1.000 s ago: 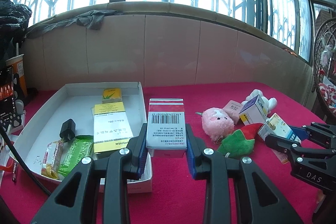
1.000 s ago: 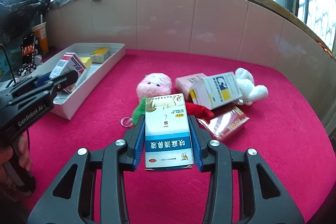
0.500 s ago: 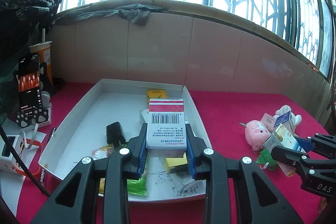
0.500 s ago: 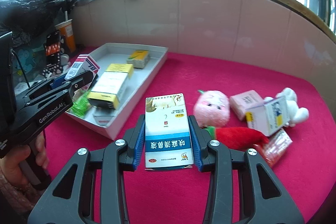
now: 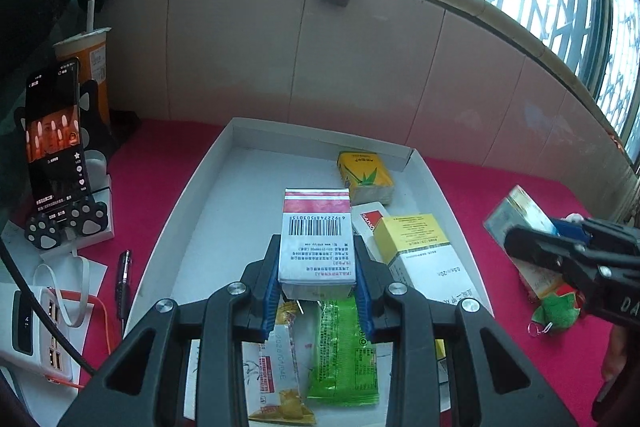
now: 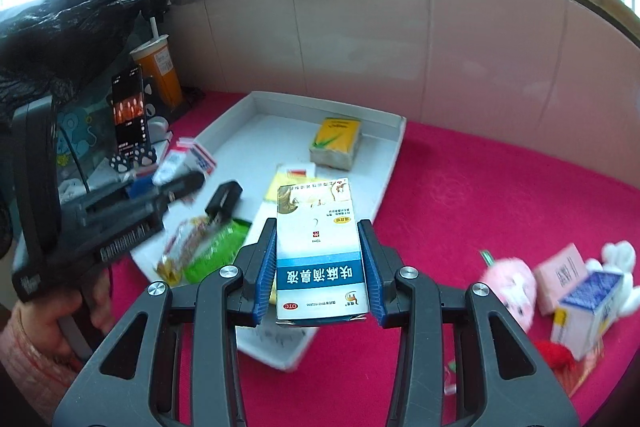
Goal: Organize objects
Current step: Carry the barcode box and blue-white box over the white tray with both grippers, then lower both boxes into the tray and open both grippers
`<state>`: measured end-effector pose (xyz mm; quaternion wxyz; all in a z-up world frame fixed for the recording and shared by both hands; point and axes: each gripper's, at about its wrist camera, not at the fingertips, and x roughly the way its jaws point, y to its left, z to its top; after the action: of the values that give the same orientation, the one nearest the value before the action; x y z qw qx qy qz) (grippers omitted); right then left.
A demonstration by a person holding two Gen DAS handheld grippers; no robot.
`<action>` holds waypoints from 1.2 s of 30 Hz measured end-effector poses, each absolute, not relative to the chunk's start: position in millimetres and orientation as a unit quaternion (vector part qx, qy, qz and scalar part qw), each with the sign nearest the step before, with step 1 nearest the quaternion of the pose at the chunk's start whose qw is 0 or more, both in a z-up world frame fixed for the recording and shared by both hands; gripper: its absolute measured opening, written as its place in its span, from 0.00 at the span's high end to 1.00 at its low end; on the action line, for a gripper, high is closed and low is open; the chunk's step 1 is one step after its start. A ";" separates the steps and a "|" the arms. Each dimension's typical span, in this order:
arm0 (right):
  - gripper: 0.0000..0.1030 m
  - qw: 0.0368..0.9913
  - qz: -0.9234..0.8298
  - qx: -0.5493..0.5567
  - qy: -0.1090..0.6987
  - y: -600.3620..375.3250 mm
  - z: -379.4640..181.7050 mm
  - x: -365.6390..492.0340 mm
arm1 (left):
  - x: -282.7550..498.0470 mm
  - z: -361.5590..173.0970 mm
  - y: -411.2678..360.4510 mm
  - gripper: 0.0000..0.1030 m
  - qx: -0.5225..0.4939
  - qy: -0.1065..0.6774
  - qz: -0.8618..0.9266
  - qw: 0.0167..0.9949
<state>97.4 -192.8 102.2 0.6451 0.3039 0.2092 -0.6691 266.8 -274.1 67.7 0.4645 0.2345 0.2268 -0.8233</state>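
Jaws of each gripper clamp a box [image 5: 318, 239] [image 6: 318, 251] over the tray [image 5: 224, 163].

My left gripper [image 5: 318, 279] points forward and down, its blue pads [image 5: 273, 291] pressed flat on both sides of a box [image 5: 316, 243] that stands up between them. My right gripper [image 6: 320, 267] tilts down too, its jaws clamped on the sides of a second box [image 6: 318, 247]. In the right wrist view my left hand [image 6: 48, 323] shows at the lower left, wrapped round the left gripper's handle, a pink sleeve [image 6: 28, 363] at the wrist. In the left wrist view the right gripper reaches in from the right edge, somewhat blurred.
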 end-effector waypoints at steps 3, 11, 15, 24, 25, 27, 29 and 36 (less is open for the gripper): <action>0.63 0.644 -0.666 0.311 0.213 -222.8 100.8 101.5 | 261.6 62.2 -273.5 0.69 0.245 0.218 -0.820 0.469; 0.63 0.640 -0.666 0.320 0.210 -279.9 92.5 111.9 | 263.0 62.1 -276.3 0.46 0.257 0.207 -0.813 0.480; 0.62 0.643 -0.666 0.318 0.206 -288.5 92.0 119.1 | 264.9 68.5 -272.1 0.22 0.253 0.193 -0.810 0.493; 0.19 0.644 -0.682 0.290 0.189 -265.6 105.1 122.3 | 257.5 82.7 -254.9 0.00 0.246 0.179 -0.818 0.489; 0.19 0.644 -0.684 0.290 0.185 -260.8 106.5 121.3 | 255.5 83.9 -251.9 0.00 0.246 0.178 -0.820 0.485; 0.19 0.642 -0.685 0.294 0.178 -251.7 107.4 118.0 | 251.9 85.3 -248.5 0.00 0.245 0.178 -0.823 0.480; 0.19 0.639 -0.688 0.300 0.169 -241.2 107.5 113.2 | 249.2 86.8 -244.0 0.00 0.245 0.177 -0.824 0.479; 0.18 0.622 -0.709 0.296 0.150 -188.6 102.6 92.6 | 241.9 85.7 -224.7 0.00 0.241 0.185 -0.829 0.469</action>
<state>92.6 -188.6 102.6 0.6222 0.2962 0.1500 -0.7090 241.9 -224.7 85.7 0.4694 0.2409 0.1845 -0.8292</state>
